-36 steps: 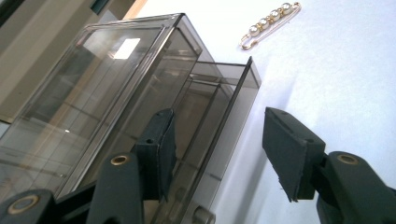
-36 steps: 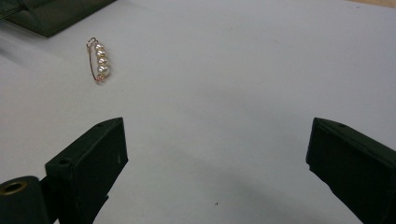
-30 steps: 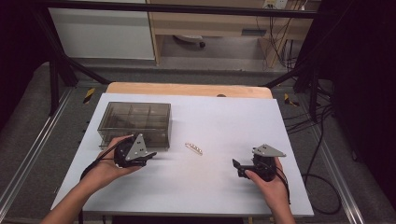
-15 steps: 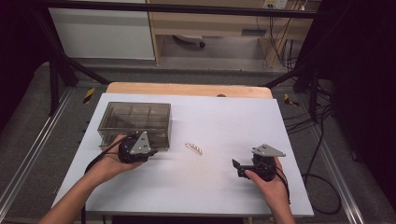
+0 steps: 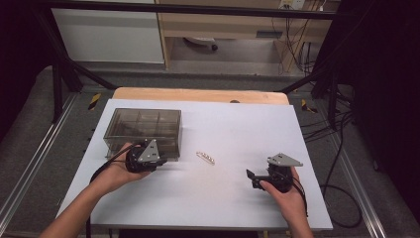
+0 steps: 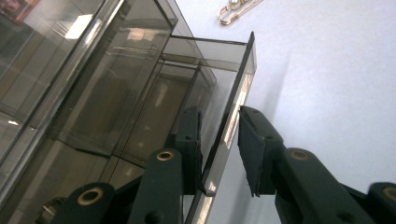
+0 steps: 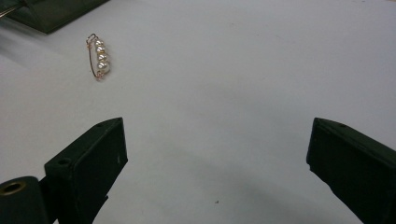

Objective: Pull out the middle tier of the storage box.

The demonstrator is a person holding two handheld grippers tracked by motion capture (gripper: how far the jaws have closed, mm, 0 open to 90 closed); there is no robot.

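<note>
The left tool (image 6: 219,144) has just been closing, its jaws straddling the front panel of a smoky clear drawer (image 6: 233,112) sliding out of the organizer box (image 5: 143,128) near the worktop's (image 5: 237,208) left edge, one pad touching, the other just beside. The right tool (image 7: 215,154) is gaping wide and empty, with a pearl pin (image 7: 99,57) lying mid-worktop.

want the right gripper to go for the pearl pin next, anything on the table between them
Nothing visible. The right gripper stands open over bare white table, and the pearl pin lies ahead of it with only clear surface between. The box and the left gripper sit beyond the pin, off that path.
</note>
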